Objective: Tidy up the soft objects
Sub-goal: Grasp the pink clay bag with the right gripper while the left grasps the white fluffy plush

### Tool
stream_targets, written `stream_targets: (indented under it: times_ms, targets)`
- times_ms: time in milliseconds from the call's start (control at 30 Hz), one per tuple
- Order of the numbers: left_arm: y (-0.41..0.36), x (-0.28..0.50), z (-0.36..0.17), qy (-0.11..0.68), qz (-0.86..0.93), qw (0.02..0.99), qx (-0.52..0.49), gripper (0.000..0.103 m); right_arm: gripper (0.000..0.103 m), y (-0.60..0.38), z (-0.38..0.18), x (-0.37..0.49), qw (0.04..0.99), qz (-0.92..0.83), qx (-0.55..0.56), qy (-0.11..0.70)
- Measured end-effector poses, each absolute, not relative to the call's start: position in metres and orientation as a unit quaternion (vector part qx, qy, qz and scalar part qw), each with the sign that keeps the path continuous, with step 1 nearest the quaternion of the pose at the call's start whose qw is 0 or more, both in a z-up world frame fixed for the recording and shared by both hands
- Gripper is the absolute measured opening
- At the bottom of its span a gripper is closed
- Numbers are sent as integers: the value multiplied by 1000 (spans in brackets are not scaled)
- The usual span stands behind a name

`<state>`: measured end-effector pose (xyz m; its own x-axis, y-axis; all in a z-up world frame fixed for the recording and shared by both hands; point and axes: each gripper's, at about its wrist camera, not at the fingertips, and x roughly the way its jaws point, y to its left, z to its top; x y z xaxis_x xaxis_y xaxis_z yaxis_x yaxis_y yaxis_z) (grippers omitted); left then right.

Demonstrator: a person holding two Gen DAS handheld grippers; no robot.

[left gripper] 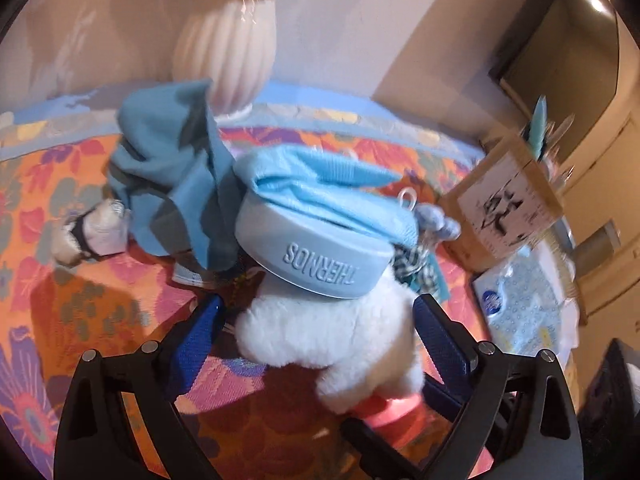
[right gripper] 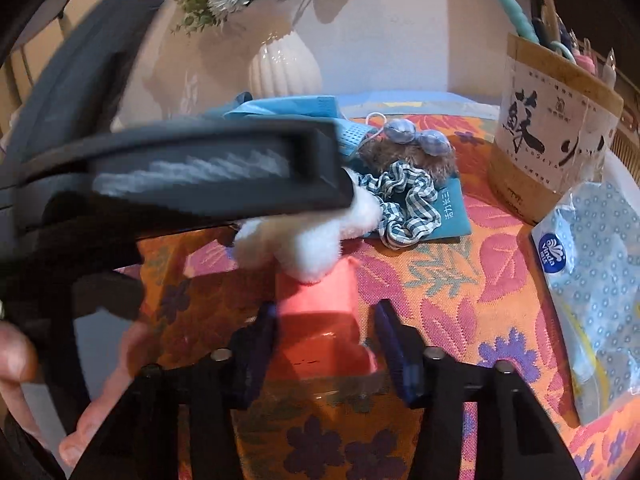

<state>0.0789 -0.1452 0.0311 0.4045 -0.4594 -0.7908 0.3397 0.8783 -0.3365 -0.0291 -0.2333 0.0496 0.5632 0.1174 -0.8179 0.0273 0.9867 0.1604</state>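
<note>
A white plush toy (left gripper: 332, 336) lies on the flowered tablecloth (left gripper: 80, 300), partly under a light blue Thermos-marked item (left gripper: 320, 256). My left gripper (left gripper: 320, 336) straddles the plush; its jaws stand wide, with a gap on the left side. At the plush's near end is a pink part (right gripper: 316, 320). My right gripper (right gripper: 326, 344) is shut on that pink part, both blue pads against its sides. In the right wrist view the left gripper's dark body hides most of the plush (right gripper: 304, 248).
Blue cloths (left gripper: 168, 168), a checked scrunchie (right gripper: 404, 204), a brown furry item with blue bobbles (right gripper: 416, 140) and a small bear toy (left gripper: 92, 232) lie around. A white vase (right gripper: 284, 68) stands behind. A paper tub of pens (right gripper: 556, 128) and a tissue pack (right gripper: 592, 280) crowd the right. A person's fingers (right gripper: 100, 420) show at lower left.
</note>
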Motion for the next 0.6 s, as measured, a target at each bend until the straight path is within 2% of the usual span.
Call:
stream_targets:
  times_ms: [67, 100, 167, 200, 367, 600]
  targets:
    - [-149, 79, 29, 486, -239, 839, -50, 73, 45, -229, 51, -31, 882, 25, 72, 465]
    - [-148, 78, 30, 484, -251, 836, -58, 52, 40, -230, 52, -32, 882, 28, 74, 464]
    - [-149, 73, 33, 486, -265, 830, -73, 49, 39, -236, 52, -40, 880, 39, 83, 466]
    - [-149, 70, 35, 481, -262, 834, -64, 43, 39, -238, 52, -43, 879, 44, 86, 466]
    - [-134, 28, 47, 464, -264, 846, -14, 39, 39, -264, 63, -80, 892, 52, 85, 440]
    - [-73, -24, 43, 488, -296, 819, -52, 39, 39, -271, 72, -99, 902, 67, 73, 420]
